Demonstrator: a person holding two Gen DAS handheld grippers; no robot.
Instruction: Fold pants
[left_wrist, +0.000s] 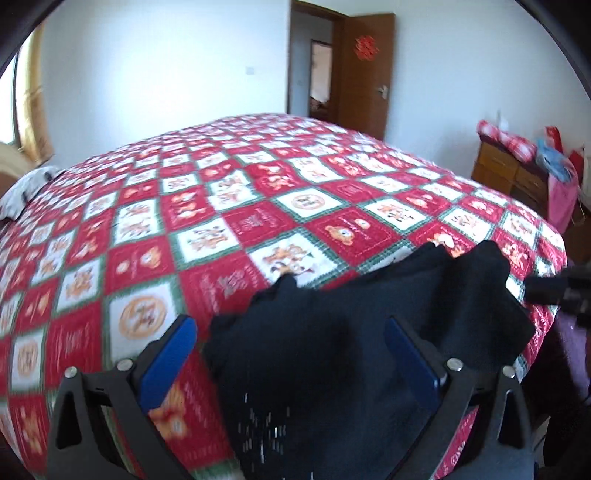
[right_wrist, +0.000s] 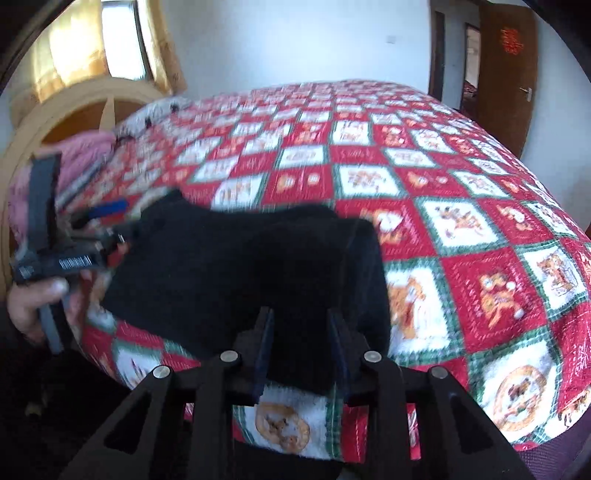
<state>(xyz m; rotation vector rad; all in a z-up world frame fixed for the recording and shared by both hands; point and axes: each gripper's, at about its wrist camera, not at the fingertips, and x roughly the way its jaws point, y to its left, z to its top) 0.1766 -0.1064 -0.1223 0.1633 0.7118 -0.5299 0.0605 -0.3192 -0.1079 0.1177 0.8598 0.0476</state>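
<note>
Black pants (left_wrist: 332, 350) lie bunched on the near edge of a bed with a red, white and green checked quilt (left_wrist: 184, 206). My left gripper (left_wrist: 291, 325) is open, its blue-padded fingers (left_wrist: 170, 354) spread wide on either side of the cloth, holding nothing. In the right wrist view the pants (right_wrist: 240, 266) lie folded near the bed's edge. My right gripper (right_wrist: 301, 317) has its fingers a small gap apart over the cloth's near edge; whether it pinches it is unclear. The left gripper (right_wrist: 107, 218) shows at the left, held by a hand.
A wooden dresser (left_wrist: 517, 173) piled with red and pink things stands at the right. An open brown door (left_wrist: 365, 74) is at the back. A wooden headboard (right_wrist: 74, 107), pink bedding (right_wrist: 88, 155) and a curtained window (right_wrist: 110, 40) are at the left.
</note>
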